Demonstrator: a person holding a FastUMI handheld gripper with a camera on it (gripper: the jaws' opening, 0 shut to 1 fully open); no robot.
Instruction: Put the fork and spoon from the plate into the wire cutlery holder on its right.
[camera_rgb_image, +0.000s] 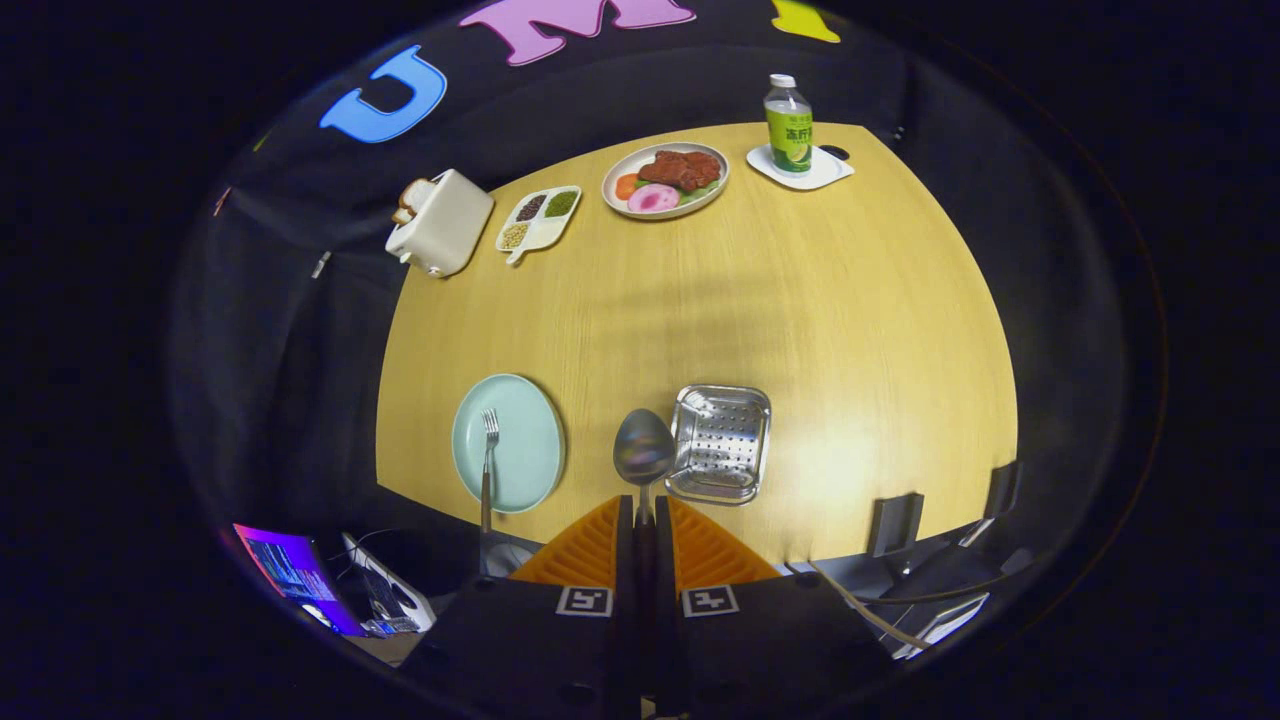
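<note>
Pale wood makes up the surface, which is seen from well above, with black cloth hung behind it. The fingers are pressed nearly together, and the thin handle of the spoon is clamped between them. The spoon's long axis is carried straight ahead of the fingers, with the bowl at the far end, raised off the wood. Just to the right of that bowl, and at about the same depth, the cutlery holder is seen as a square perforated metal basket with its mouth facing up. The coming move is judged to turn on this: a short shift to the right, then a lowering, so that the spoon is brought over the open mouth. Nothing is seen between the spoon and the basket.

To the left of the fingers, the light green plate is set near the edge, and the fork is laid on it with tines pointing away and its handle overhanging the near rim. Half of the task is therefore judged to remain.

Along the far side, well apart from the work, a toaster, a divided dish, a plate of food and a bottle on a white tray are set out.
</note>
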